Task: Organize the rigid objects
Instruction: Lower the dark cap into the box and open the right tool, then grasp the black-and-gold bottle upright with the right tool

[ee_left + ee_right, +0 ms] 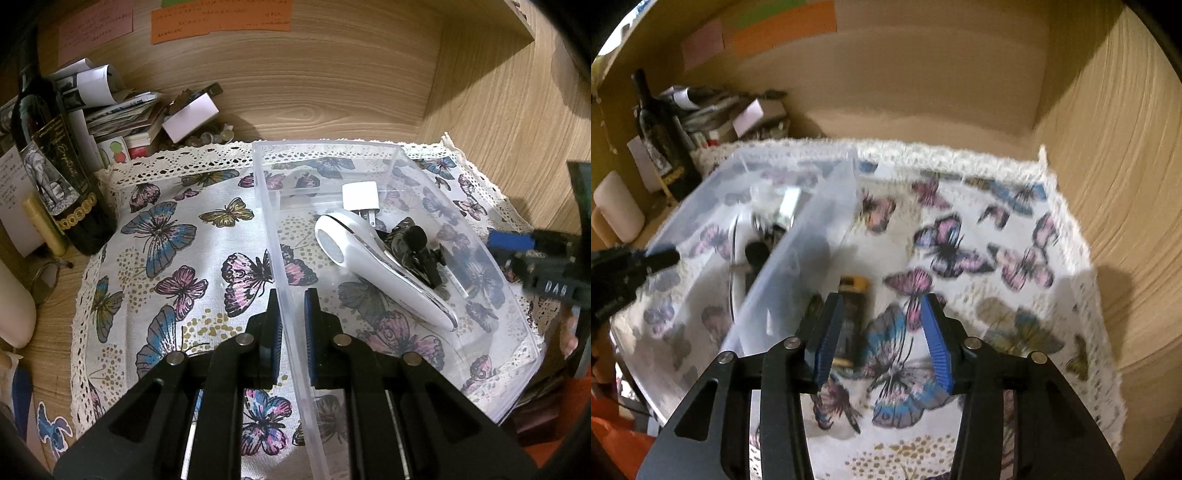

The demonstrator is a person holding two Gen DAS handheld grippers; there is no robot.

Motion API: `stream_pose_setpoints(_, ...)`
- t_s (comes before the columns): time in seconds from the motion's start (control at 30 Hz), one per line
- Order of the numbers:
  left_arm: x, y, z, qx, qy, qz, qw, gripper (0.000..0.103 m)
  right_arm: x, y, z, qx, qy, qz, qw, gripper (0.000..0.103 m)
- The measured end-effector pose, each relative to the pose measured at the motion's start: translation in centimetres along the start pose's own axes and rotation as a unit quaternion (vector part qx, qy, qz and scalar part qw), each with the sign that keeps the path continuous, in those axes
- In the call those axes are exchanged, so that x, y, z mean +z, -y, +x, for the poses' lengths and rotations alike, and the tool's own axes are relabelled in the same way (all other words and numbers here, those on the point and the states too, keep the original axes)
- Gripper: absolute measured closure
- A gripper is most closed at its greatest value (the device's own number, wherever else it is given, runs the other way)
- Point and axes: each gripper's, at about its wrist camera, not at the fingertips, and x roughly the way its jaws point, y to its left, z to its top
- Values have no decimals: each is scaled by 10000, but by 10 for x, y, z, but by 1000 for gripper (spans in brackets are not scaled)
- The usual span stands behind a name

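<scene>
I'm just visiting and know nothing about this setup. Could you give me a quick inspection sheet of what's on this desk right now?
Surface: butterfly cloth with lace edge on a wooden desk.
Job's things: clear bin holds a white handheld device, white plug and black clip-on gadget; a yellow-black item lies on the cloth outside the bin.
Clutter: wine bottle, paper pile, sticky notes.
Grippers: left gripper jaws straddle the bin's wall; right gripper jaws open near the yellow-black item.
Cables: nothing seen.
Surroundings: wooden panels behind and at the right.
</scene>
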Motion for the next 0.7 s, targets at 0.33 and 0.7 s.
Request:
stream_pose_setpoints(0.33, -1, 2, -1, 46, -17, -2, 10000, 93, -10, -11, 39, 100, -312, -190, 9993, 65)
stream_pose_setpoints(0.7, -1, 2, -1, 51, -19, 6, 10000, 93, -6, 0, 17, -212, 49, -57, 9997, 81)
